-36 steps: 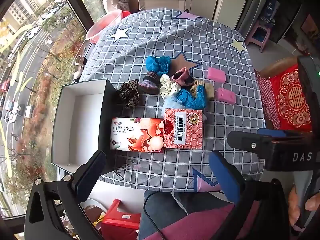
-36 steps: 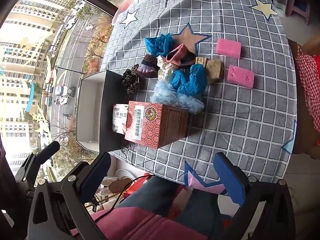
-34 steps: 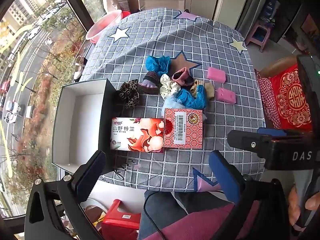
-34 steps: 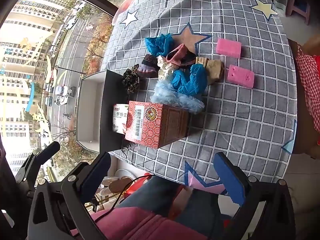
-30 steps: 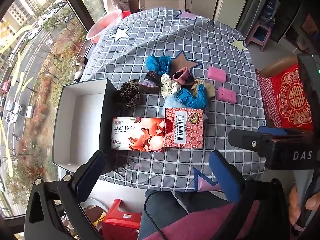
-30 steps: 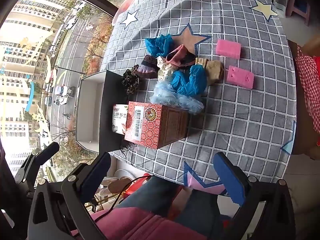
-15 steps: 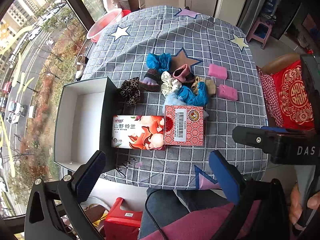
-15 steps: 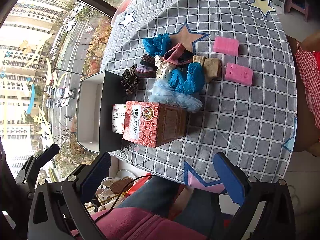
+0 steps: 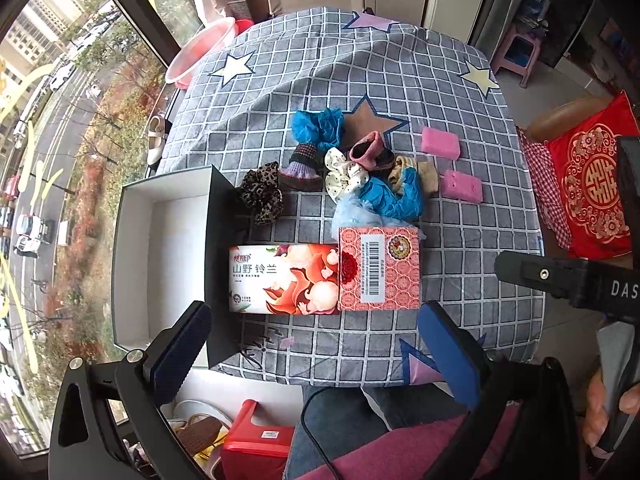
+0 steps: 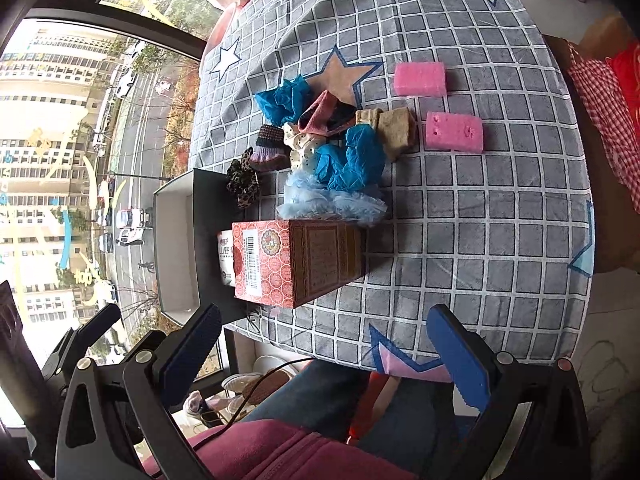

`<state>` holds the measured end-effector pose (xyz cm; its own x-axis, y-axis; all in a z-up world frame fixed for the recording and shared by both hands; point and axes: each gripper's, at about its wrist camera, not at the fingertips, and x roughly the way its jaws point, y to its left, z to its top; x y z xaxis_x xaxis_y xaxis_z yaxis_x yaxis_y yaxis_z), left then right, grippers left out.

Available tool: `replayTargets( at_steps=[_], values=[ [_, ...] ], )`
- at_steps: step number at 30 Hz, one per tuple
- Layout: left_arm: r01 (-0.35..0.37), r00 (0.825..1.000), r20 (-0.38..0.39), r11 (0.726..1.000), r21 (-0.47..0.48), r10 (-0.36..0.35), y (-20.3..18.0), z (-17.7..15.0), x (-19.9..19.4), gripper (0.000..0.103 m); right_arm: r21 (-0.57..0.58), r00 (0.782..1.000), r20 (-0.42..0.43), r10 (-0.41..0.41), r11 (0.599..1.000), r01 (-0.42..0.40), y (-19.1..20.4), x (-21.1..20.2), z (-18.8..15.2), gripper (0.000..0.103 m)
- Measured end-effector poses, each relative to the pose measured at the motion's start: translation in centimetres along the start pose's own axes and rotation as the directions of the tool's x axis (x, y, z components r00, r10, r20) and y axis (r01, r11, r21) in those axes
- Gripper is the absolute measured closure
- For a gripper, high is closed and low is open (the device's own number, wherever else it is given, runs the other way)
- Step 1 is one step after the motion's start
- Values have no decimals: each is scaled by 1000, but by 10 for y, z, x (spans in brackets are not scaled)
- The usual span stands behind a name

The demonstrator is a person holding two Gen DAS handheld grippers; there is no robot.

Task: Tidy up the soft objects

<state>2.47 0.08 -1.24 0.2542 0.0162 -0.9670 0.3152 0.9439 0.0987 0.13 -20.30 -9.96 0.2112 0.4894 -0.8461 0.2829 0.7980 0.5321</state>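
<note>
A heap of soft things lies mid-table: a leopard scrunchie (image 9: pixel 260 194), blue cloths (image 9: pixel 318 128) (image 10: pixel 352 158), a purple knit piece (image 9: pixel 304 164), a dotted white scrunchie (image 9: pixel 344 174), a pink sock (image 9: pixel 368 152), a beige sock (image 10: pixel 394 128), light-blue fluff (image 10: pixel 328 202). Two pink sponges (image 9: pixel 440 144) (image 9: pixel 462 186) lie to the right. An open black box with a white inside (image 9: pixel 160 256) stands at the left edge. My left gripper (image 9: pixel 316 348) and right gripper (image 10: pixel 328 354) are open and empty, held above the table's near edge.
A floral tissue pack (image 9: pixel 284 278) and a red patterned box (image 9: pixel 378 268) lie side by side near the front edge, between the grippers and the heap. The grey checked tablecloth (image 9: pixel 360 60) covers the table. A window is at the left, a red cushion (image 9: pixel 596 184) at the right.
Both cameras have shifted slightly, so the table looks a little nearer. No object on the table has moved, and both grippers stay open.
</note>
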Motion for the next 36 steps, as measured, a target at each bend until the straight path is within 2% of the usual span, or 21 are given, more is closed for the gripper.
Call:
replayTargets(
  at_steps=[2,6,9,14,18,23,28,34,36],
  values=[
    [13,1000,21,1000,4,-13,6,8,3,0,28,1000,8,1,1000,-1,-4,0,3,0],
    [-23,1000,21,999,23,22,20,36,17,0,111,1000,24,-12,994,10,-19,3,11,0],
    [0,999,39,999,32,-1,29,59,30,0,180,999,26,-34,983,29,-33,8,16,0],
    [29,1000,-7,995,97,-28,34,101,70,0,275,996,12,-94,957,87,-52,25,22,0],
    [64,996,-65,992,112,-57,35,134,112,0,336,989,-22,-145,931,145,-66,44,29,0],
    [79,990,-128,992,94,-66,34,172,167,0,356,977,-46,-210,910,212,-82,63,47,0],
    [86,986,-145,994,64,-76,29,203,213,0,359,959,-13,-282,894,267,-98,72,79,0],
    [75,982,-176,997,37,-67,23,220,261,0,355,949,9,-315,888,292,-114,93,119,0],
    [67,981,-184,997,31,-60,23,222,274,0,329,938,8,-348,886,326,-116,104,131,0]
  ],
)
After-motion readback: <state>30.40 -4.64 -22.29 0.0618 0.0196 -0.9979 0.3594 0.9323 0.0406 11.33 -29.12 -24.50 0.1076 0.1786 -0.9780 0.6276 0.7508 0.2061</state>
